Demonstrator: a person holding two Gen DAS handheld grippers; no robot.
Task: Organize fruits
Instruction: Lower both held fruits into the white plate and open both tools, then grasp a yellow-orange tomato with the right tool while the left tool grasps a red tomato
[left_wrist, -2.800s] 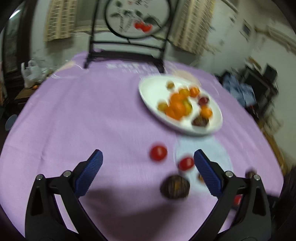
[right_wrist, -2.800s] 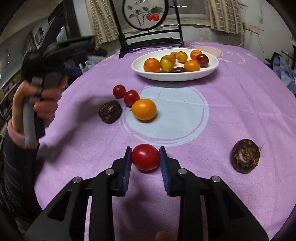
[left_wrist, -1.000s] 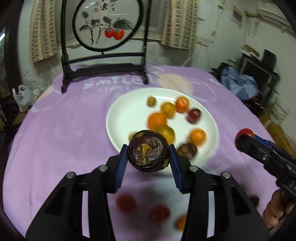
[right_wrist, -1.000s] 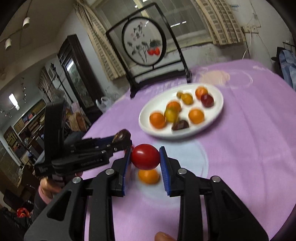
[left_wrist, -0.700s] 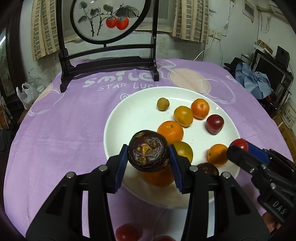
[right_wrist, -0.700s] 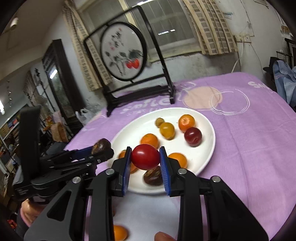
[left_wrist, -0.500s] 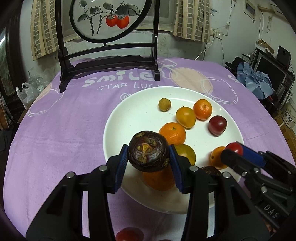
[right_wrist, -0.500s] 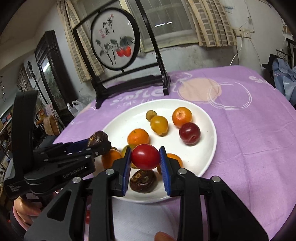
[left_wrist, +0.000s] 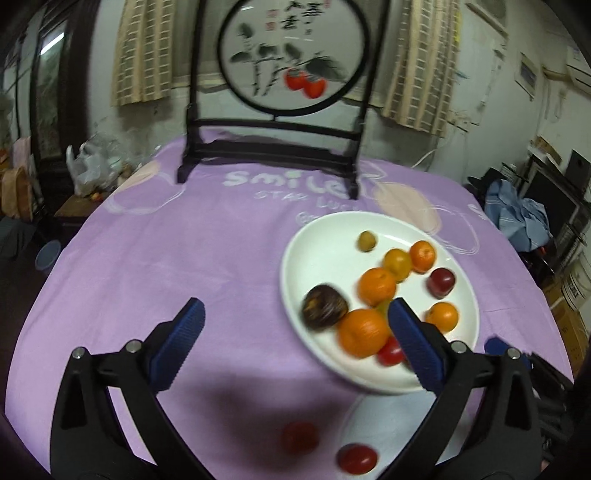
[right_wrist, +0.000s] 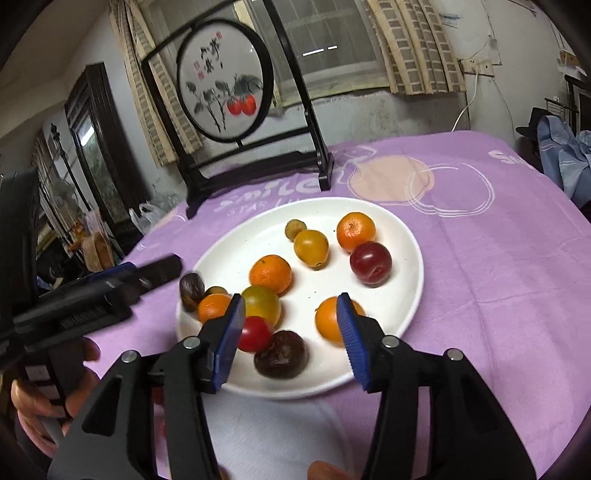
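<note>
Left wrist view: the jaws of the left gripper (left_wrist: 293, 341) stand wide apart with nothing between them, over the purple tablecloth (left_wrist: 177, 258) just beside the near-left rim of the white plate (left_wrist: 325, 236). A dark brown round fruit (left_wrist: 324, 307) lies blurred on the plate's near-left part, touching a large orange (left_wrist: 362, 333). A red cherry tomato (left_wrist: 390, 350) sits at the plate's near edge, partly behind the gripper's right-hand finger. Farther in on the plate are more oranges, a yellow fruit, a small olive-coloured fruit and a dark red plum (left_wrist: 441, 282). Two more red tomatoes (left_wrist: 356, 458) lie on the cloth off the plate's near side, well apart from it. Beyond the plate stands a black-framed round painted screen (left_wrist: 291, 55).

Right wrist view: the jaws of the right gripper (right_wrist: 291, 341) are parted and empty over the plate's (right_wrist: 406, 236) near edge. The cherry tomato (right_wrist: 255, 333) rests on the plate just beside the left-hand finger, touching another dark brown fruit (right_wrist: 281, 354). The left gripper (right_wrist: 122, 282) reaches in at the plate's left rim, close to the dark fruit (right_wrist: 191, 287) there.
</note>
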